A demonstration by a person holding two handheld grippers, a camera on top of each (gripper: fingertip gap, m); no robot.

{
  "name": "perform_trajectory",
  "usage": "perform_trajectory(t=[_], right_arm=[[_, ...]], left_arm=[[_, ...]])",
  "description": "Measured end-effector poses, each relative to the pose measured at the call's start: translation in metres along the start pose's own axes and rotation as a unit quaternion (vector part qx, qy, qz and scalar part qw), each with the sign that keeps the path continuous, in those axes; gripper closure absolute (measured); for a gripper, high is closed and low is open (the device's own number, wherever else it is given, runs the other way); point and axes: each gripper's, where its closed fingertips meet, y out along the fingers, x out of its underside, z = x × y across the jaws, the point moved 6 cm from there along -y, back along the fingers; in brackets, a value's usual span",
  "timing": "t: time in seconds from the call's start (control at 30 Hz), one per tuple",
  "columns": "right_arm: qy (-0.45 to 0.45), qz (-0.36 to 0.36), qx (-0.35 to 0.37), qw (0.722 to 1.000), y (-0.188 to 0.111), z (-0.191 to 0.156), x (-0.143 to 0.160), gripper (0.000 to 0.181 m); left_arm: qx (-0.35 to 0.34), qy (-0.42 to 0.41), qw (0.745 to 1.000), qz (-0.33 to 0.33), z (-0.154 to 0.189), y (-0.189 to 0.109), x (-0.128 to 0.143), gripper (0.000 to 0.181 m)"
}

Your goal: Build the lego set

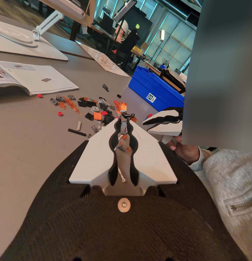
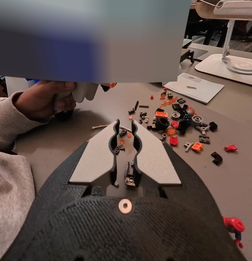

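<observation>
My left gripper is shut on a grey and black minifigure with an orange flame head, held upright at the fingertips above the table. My right gripper is open and empty, low over the table beside the pile of loose black, grey, orange and red pieces. Small orange studs and a dark grey brick show in the gap between its fingers. The right gripper also shows in the left wrist view, to the right of the minifigure. The pile shows there too.
An open instruction booklet lies behind the pile. A white stand base sits beyond it. A blue bin stands past the table edge. A red and blue minifigure lies near my right gripper. The white stand base is about equally far from each gripper, around 40 cm. The right camera catches it too, in the right wrist view.
</observation>
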Motion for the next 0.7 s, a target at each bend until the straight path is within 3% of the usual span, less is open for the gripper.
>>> perform_trajectory(t=[0.7], right_arm=[[0.001,-0.001,-0.002,1.0,0.001,0.0002,-0.0001,0.166]], left_arm=[[0.003,-0.059,0.998,-0.001,-0.0092,-0.0025,0.0016,0.176]])
